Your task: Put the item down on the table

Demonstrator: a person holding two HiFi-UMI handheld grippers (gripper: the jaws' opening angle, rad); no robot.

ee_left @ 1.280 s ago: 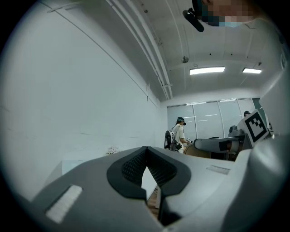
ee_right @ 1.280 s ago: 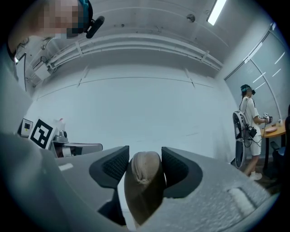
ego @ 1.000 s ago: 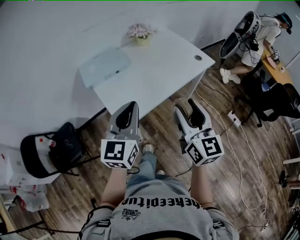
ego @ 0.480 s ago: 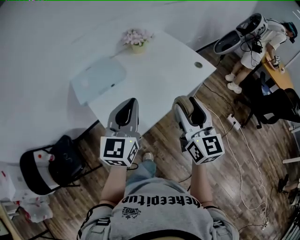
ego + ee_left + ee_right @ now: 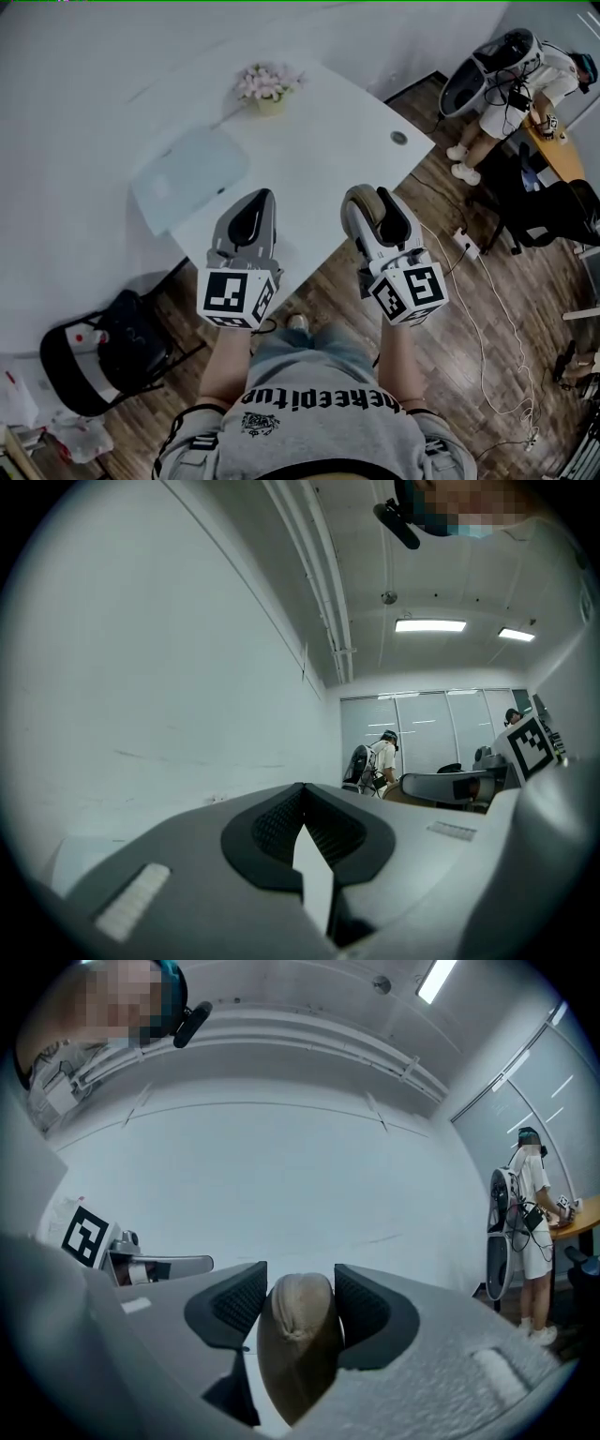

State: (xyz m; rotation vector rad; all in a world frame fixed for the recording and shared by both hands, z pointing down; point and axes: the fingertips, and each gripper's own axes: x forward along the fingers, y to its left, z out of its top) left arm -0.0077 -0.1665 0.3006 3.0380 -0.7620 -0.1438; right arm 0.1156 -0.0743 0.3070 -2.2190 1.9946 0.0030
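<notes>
My right gripper (image 5: pixel 372 208) is shut on a tan, rounded soft item (image 5: pixel 374 205), held over the near edge of the white table (image 5: pixel 328 141). In the right gripper view the tan item (image 5: pixel 298 1335) is squeezed between the two dark pads (image 5: pixel 242 1305), and both gripper views point up at the wall and ceiling. My left gripper (image 5: pixel 251 217) hovers over the table's near edge to the left. Its jaws are shut with nothing between them, as the left gripper (image 5: pixel 305 829) shows in its own view.
On the table lie a pale laptop (image 5: pixel 187 173) at the left and a pot of pink flowers (image 5: pixel 265 86) at the back. A black chair with a bag (image 5: pixel 103 352) stands on the wooden floor at lower left. A person (image 5: pixel 511 75) and cables (image 5: pixel 487 309) are at the right.
The view has shifted forward, so both grippers now reach further over the table's near edge. The right gripper still holds the tan item.
</notes>
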